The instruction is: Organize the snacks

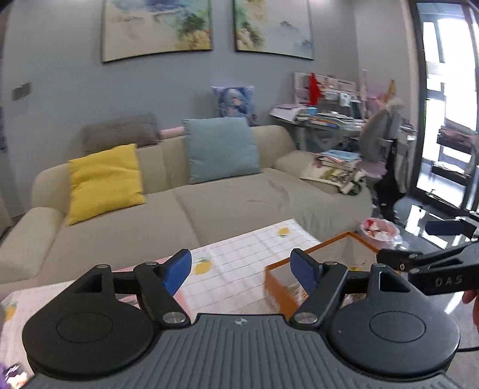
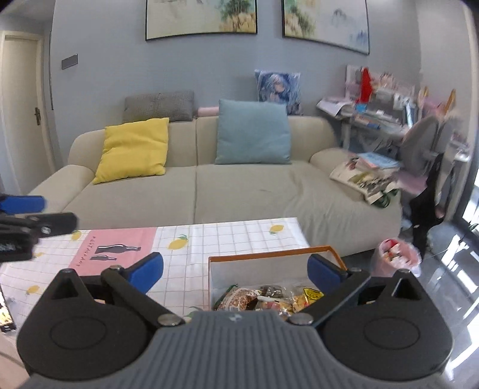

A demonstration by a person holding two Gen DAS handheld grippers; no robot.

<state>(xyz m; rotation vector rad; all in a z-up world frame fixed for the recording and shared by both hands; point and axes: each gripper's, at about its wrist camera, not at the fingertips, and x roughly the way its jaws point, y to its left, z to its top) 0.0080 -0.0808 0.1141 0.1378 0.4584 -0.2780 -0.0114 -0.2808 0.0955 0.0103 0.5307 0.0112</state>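
The left hand-held gripper is hovering over the counter with its blue pads spread wide and nothing between them. The right hand-held gripper is likewise gaping apart and holding nothing, hanging above the orange-rimmed box at the counter's right end. Inside that box the snacks are lying in a loose heap of crinkly, glossy packets, brown and yellow; their labels are too blurred to read.

A smooth cloth is covering the counter, white with a thin grid, printed lemons and a pink panel showing dark bottle shapes. The box looks like stiff card with pale inner walls.

Behind the counter a long beige sofa is carrying a plump yellow cushion, a soft blue cushion and a grey checked one. Two framed landscape paintings are hanging on the grey wall. A pink-lined bin is standing on the shiny dark floor, just beside the counter.
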